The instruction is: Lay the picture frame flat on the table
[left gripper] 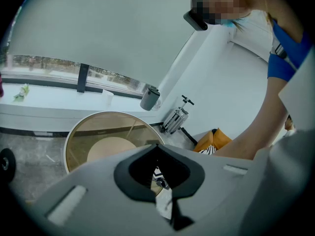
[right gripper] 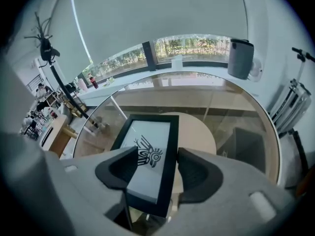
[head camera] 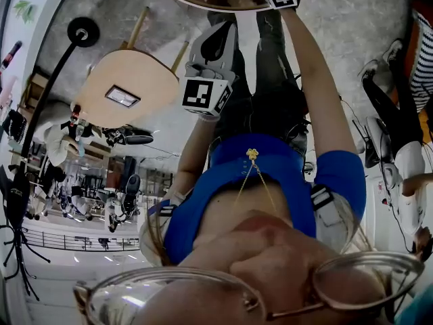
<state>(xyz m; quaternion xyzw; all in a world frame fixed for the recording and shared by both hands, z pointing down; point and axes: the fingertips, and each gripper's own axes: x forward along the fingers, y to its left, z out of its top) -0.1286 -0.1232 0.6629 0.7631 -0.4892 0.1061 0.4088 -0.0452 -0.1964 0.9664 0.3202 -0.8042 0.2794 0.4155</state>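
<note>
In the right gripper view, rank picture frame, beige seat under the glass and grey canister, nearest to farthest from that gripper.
1. Picture frame, between the open jaws.
2. Round beige seat, under the glass, just beyond the frame.
3. Grey canister, far right on the window ledge.

My left grey two-jaw gripper [left gripper: 156, 149] has its jaws closed, dark tips meeting. In the head view it sits just above centre, pointing toward one o'clock, with its marker cube [head camera: 205, 95] on the end nearest me, carried on a bent bare left forearm [head camera: 196, 151]. My right grey gripper [right gripper: 157, 156] reaches out at twelve o'clock on a straight bare right arm [head camera: 318, 93], its jaws spread wide.
</note>
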